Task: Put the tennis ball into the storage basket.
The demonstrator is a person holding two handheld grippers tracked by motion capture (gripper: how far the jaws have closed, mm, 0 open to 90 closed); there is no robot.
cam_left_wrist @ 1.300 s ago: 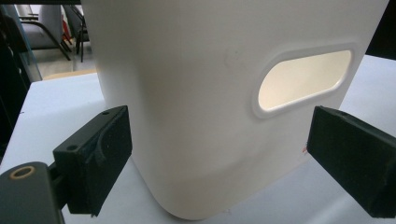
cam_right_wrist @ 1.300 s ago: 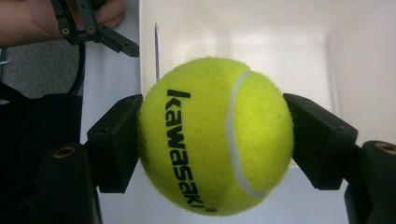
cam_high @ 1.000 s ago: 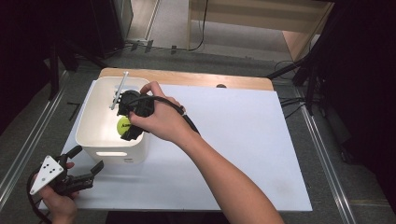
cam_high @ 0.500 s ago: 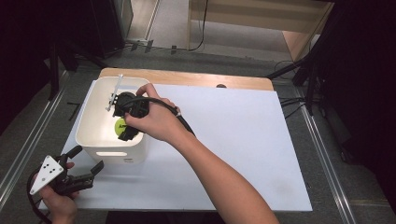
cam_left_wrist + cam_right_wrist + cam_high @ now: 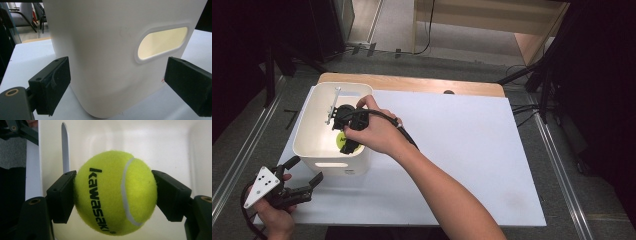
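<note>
A yellow-green tennis ball (image 5: pixel 115 192) marked "kawasaki" sits between the two black jaws of my right gripper (image 5: pixel 115 195), which is shut on it. In the high view that right gripper (image 5: pixel 348 131) reaches down into a white plastic bin (image 5: pixel 307 150), with the tennis ball (image 5: pixel 341 139) partly hidden under the hand. My left gripper (image 5: pixel 304 177) is open at the table's front left corner, just before the bin. In the left gripper view the bin's front wall (image 5: pixel 107 50) with its oval handle slot (image 5: pixel 162 42) stands between the spread jaws, apart from both.
The bin stands at the back left of a white table top (image 5: pixel 472 150) with a wooden strip (image 5: pixel 422 85) along its far edge. Metal rails (image 5: pixel 557 165) run along both sides. Dark stands and cables (image 5: pixel 532 75) lie on the floor beyond.
My right gripper has sunk deeper into the bin with the ball, drifting slightly toward its left and front. The left gripper has stayed where it was.
</note>
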